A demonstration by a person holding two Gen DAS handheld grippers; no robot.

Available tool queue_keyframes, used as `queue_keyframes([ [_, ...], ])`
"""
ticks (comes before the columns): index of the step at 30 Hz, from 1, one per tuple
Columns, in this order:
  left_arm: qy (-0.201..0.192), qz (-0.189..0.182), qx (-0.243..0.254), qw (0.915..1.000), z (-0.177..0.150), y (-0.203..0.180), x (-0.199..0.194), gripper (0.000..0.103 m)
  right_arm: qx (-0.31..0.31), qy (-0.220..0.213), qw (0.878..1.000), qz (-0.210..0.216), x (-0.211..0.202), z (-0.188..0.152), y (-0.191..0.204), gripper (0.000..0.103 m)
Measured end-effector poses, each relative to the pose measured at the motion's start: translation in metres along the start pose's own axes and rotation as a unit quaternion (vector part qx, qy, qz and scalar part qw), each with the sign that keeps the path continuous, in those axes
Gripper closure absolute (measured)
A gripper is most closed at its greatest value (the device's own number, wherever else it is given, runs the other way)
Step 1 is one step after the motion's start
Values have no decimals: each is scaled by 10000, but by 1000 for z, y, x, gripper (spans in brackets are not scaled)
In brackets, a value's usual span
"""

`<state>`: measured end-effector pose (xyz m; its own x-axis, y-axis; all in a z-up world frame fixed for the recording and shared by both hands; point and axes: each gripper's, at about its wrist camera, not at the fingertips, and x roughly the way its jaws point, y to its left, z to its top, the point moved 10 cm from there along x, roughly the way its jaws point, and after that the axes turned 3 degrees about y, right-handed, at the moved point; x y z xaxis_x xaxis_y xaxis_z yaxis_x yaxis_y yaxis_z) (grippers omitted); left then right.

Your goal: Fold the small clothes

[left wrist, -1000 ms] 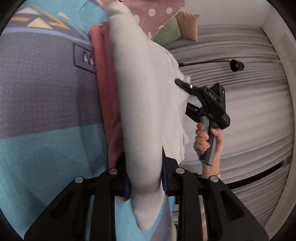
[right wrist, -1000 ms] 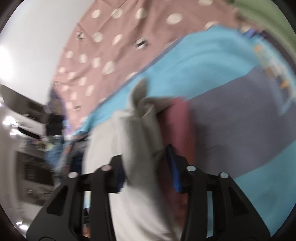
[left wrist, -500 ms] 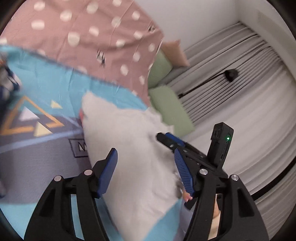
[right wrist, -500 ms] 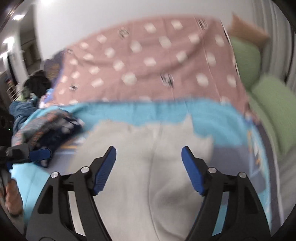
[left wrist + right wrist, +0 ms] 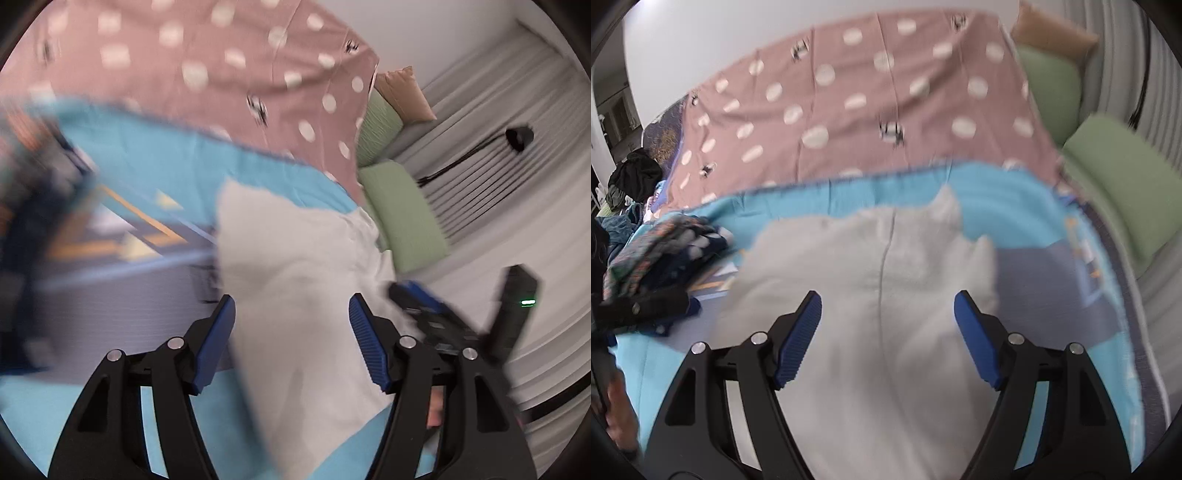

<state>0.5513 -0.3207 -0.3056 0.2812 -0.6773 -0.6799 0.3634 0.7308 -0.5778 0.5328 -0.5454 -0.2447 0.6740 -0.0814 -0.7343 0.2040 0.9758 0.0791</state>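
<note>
A white small garment (image 5: pixel 295 280) lies spread on the blue and grey blanket (image 5: pixel 155 162); it also shows in the right wrist view (image 5: pixel 886 295). My left gripper (image 5: pixel 291 314) is open above its near part, holding nothing. My right gripper (image 5: pixel 886 314) is open above the garment, empty; it also shows blurred at the right of the left wrist view (image 5: pixel 424 310). The left gripper's body shows at the left edge of the right wrist view (image 5: pixel 642 306).
A pile of dark patterned clothes (image 5: pixel 661 247) lies at the left on the blanket. A pink dotted bedspread (image 5: pixel 857 110) covers the bed behind. Green cushions (image 5: pixel 1115 173) and a tan pillow (image 5: pixel 402 92) lie at the right by grey curtains (image 5: pixel 517 221).
Both grippers have let go of the white garment and opened. It now lies flat on the blanket, and both grippers have drawn back above it.
</note>
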Motion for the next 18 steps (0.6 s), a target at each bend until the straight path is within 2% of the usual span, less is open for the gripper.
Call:
queue_keyframes([
  [2,-260,756,475,9957,-4,-5,-35,29,-165,-226,9991,-321,-40,-3,4,13],
  [4,-455,1169,762,9892,-13,-13,-66,27,-272,-430,9970,-592,-74,-7,6,10],
  [6,-606,1340,853,9854,-20,-21,-90,17,-224,-639,9960,-581,-113,-16,14,5],
  [9,-960,1594,961,9778,-43,-34,-139,7,168,-876,9954,-359,-165,-35,24,2],
  [12,-1199,1914,1146,9674,-75,-46,-181,1,153,-1043,9927,-582,-215,-59,42,2],
  [15,-1364,2295,1336,9544,-112,-59,-217,1,56,-1126,9915,-656,-253,-85,66,2],
  [18,-1359,2429,1483,9489,-144,-70,-239,1,131,-1269,9890,-748,-288,-110,80,2],
])
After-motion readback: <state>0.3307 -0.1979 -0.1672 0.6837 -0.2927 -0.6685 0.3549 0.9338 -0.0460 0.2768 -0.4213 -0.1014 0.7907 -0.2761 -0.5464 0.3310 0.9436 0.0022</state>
